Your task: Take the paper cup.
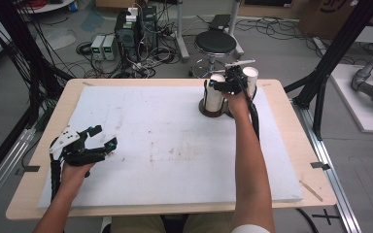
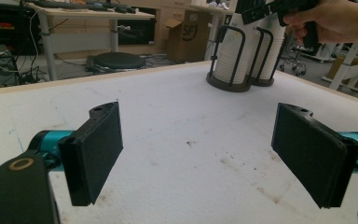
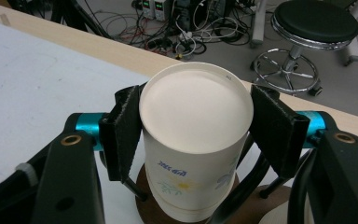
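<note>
Two stacks of upside-down white paper cups stand in a dark wire holder at the far right of the white mat. In the right gripper view my right gripper straddles the top cup of the left stack, and both pads touch its sides just under the rim. The second stack rises behind the hand. My left gripper hovers low over the front left of the mat, open and holding nothing. In the left gripper view its pads stand wide apart, with the cup stacks far ahead.
The white foam mat covers most of the wooden table. Behind the far edge stands a black stool, with power units and tangled cables on the floor. Black frame posts flank the table.
</note>
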`<state>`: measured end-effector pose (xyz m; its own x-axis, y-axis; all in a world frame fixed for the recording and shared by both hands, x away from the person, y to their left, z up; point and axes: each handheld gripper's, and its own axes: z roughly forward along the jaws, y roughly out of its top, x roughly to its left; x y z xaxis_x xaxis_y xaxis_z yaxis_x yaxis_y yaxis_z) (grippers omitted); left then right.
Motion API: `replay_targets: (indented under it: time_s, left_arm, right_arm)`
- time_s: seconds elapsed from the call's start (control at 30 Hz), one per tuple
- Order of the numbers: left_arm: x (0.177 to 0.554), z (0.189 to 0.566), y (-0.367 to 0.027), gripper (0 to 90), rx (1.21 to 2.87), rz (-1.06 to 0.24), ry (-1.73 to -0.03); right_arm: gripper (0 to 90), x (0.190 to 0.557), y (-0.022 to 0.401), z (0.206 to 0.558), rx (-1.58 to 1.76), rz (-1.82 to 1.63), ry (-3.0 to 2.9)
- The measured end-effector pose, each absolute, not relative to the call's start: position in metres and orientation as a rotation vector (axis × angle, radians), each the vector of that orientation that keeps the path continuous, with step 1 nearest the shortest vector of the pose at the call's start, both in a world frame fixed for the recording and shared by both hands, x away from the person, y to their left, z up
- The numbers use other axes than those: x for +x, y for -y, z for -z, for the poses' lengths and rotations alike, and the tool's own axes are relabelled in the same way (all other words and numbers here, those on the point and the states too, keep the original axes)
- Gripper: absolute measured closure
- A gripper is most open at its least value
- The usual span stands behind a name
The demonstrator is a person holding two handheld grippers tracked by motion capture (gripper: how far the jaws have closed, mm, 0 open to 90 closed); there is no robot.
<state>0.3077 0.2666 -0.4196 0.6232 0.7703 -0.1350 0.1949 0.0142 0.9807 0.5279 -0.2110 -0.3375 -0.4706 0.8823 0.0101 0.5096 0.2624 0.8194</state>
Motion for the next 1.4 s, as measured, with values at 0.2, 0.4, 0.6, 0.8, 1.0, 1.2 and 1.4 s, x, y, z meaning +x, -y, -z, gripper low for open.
replay_targets:
  time_s: [0.2,0.4,0.6,0.8,1.0,1.2,1.4]
  left_arm:
    - [0.308,0.420,-0.266,16.3,1.521,-0.539,-0.844]
    - [0.308,0.420,-0.266,16.3,1.526,-0.533,-0.835]
    - [0.307,0.419,-0.265,16.3,1.520,-0.518,-0.827]
    - [0.306,0.418,-0.264,16.3,1.507,-0.494,-0.812]
    - [0.305,0.418,-0.263,16.3,1.506,-0.485,-0.799]
    - [0.304,0.417,-0.259,16.3,1.515,-0.477,-0.786]
    - [0.303,0.417,-0.257,16.3,1.521,-0.473,-0.779]
  right_arm:
    - [37.7,0.524,0.214,0.331,1.248,-1.130,-2.058]
    - [38.2,0.518,0.216,0.318,1.233,-1.176,-2.034]
    - [38.5,0.509,0.216,0.295,1.175,-1.208,-2.015]
    - [38.5,0.496,0.220,0.277,1.132,-1.240,-1.996]
    - [38.6,0.476,0.229,0.261,1.083,-1.280,-1.992]
    - [38.6,0.451,0.236,0.254,1.013,-1.327,-2.031]
    - [38.6,0.421,0.246,0.261,0.939,-1.363,-2.106]
